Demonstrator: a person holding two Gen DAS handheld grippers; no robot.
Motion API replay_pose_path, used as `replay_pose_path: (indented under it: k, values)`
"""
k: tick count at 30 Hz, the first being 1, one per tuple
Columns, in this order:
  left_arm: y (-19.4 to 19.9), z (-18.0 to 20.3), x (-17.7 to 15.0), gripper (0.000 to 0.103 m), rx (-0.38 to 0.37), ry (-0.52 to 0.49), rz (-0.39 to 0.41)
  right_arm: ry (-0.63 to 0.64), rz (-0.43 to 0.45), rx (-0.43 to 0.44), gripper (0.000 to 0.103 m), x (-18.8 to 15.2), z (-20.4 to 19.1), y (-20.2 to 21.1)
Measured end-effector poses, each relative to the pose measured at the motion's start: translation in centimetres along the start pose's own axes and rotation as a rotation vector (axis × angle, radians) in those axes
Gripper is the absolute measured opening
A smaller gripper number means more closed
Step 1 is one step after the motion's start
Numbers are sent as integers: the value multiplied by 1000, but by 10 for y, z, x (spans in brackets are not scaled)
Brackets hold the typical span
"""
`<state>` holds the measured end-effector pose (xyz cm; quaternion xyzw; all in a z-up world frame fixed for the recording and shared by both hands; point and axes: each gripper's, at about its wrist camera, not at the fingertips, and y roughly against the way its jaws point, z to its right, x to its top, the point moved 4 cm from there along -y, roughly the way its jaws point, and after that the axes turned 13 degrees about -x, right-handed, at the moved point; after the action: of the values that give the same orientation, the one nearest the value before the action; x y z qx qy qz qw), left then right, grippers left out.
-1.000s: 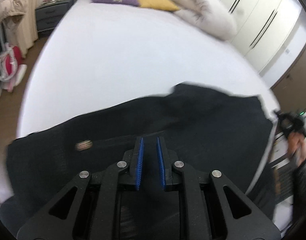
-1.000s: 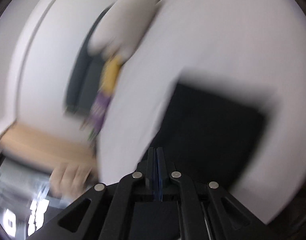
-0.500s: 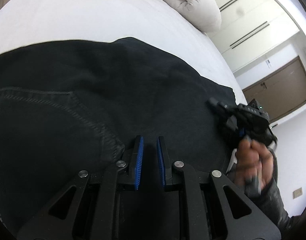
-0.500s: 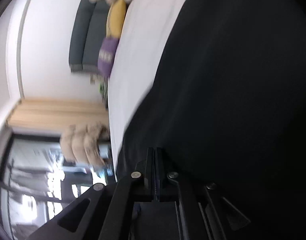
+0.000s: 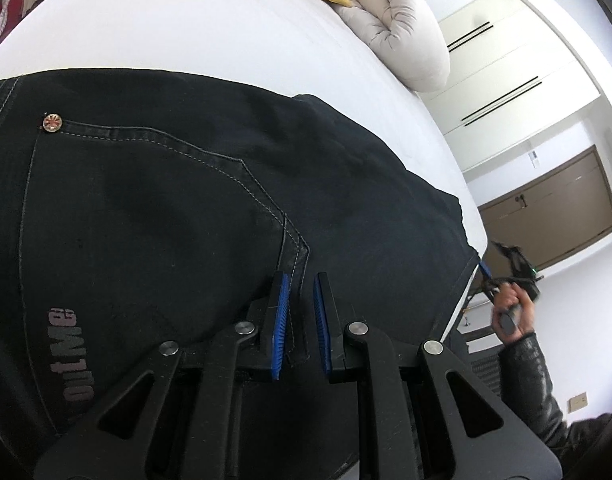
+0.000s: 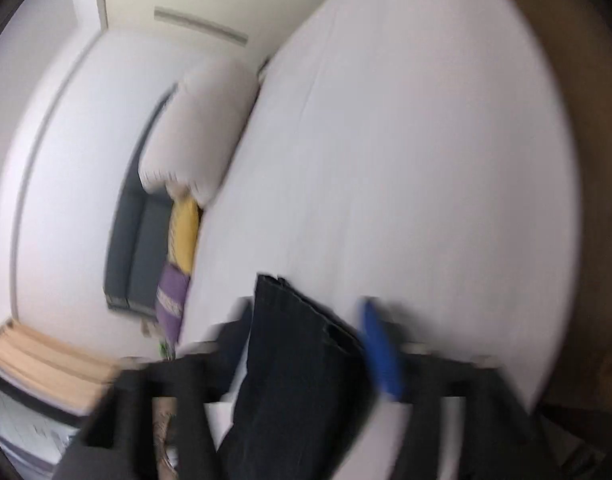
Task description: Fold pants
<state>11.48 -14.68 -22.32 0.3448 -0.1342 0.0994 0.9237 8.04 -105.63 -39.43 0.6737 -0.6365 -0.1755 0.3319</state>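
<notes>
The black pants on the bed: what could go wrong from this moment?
1. The left gripper is open, with only the pocket seam of the black pants between its fingers; closing here may catch one layer only.
2. The right gripper is open around a pant edge, and its view is blurred; the cloth could slip out.

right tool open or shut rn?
Open: right tool has its blue pads spread wide, a black denim pants edge between them.

Right gripper blurred, pants edge-cropped
</notes>
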Motion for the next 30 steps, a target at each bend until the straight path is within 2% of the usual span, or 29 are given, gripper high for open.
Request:
replay_pose_path:
  k: [2,5,8,12,14,18,21,23,25,30]
  values:
    - [-3,1,0,14,12,-7,0,2,-23,36,71,-13,3,14]
    - [-6,4,-1,14,22,-15,1,-17,-87,58,71,-35,6,11]
    - [-6,4,-3,14,22,-21,6,-29,-146,16,68,-61,10,-9]
    - [-1,3,-6,14,24,-24,4,-78,-165,31,67,-60,21,-16]
    - [16,-5,-8,14,25,-25,4,-78,-175,37,67,-56,19,-19]
    - [21,-8,-8,14,24,-24,6,-46,-193,69,65,-47,8,-22]
    - [23,-9,-8,14,24,-26,3,-27,-209,52,48,-45,7,-36]
    - [24,-10,-9,14,23,-27,1,-18,-211,60,25,-42,6,-39]
    - [25,-11,-9,14,23,-27,2,-21,-223,44,10,-42,7,-43]
    - [27,-12,-10,14,22,-24,4,85,-178,-7,6,-55,-9,-31]
